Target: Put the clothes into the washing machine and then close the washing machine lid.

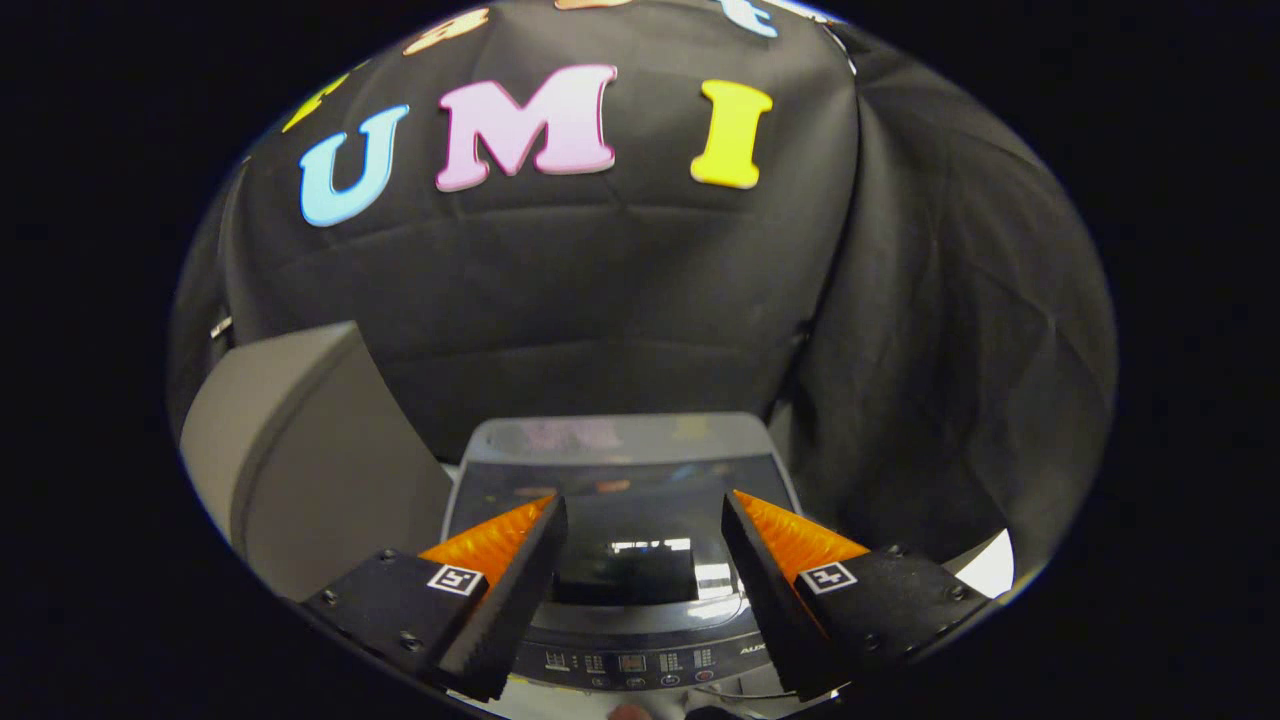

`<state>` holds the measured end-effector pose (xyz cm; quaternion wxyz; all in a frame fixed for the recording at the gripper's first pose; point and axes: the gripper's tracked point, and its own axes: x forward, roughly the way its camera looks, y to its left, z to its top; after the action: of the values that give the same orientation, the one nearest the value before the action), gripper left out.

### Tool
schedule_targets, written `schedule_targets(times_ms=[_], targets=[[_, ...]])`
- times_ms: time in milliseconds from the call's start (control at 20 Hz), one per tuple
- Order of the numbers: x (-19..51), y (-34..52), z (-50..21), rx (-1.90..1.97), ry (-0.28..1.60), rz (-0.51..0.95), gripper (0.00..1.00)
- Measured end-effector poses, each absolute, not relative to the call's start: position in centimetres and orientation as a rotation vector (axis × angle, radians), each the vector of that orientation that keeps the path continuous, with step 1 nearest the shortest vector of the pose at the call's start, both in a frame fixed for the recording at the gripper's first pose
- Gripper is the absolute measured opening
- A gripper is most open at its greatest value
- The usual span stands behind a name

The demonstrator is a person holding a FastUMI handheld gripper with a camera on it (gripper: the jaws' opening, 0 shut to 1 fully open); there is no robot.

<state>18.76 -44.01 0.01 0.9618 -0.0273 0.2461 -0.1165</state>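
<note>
A grey top-loading washing machine (620,445) stands just ahead of and below my fingers, against the black cloth wall. Its dark glossy lid (640,520) lies flat and shut, reflecting light. The control panel (630,662) with small buttons runs along the near edge, between my fingertips. My gripper (645,510) hovers above the lid, open, with nothing between its fingers. No clothes can be seen on or around the machine.
A grey box-like cabinet (300,450) stands to the left of the machine, close beside it. Black cloth (950,350) hangs behind and to the right. A pale surface (990,565) peeks out beyond the right finger.
</note>
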Motion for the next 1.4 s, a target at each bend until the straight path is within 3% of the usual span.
schedule_targets(times_ms=[400, 650, 1400], targets=[[16.1, -39.3, 14.9, -0.063, 0.131, -0.212, 0.98], [12.4, -37.3, 21.1, -0.112, 0.008, -0.18, 0.98], [6.2, -32.3, 23.5, -0.156, -0.069, -0.103, 0.98]])
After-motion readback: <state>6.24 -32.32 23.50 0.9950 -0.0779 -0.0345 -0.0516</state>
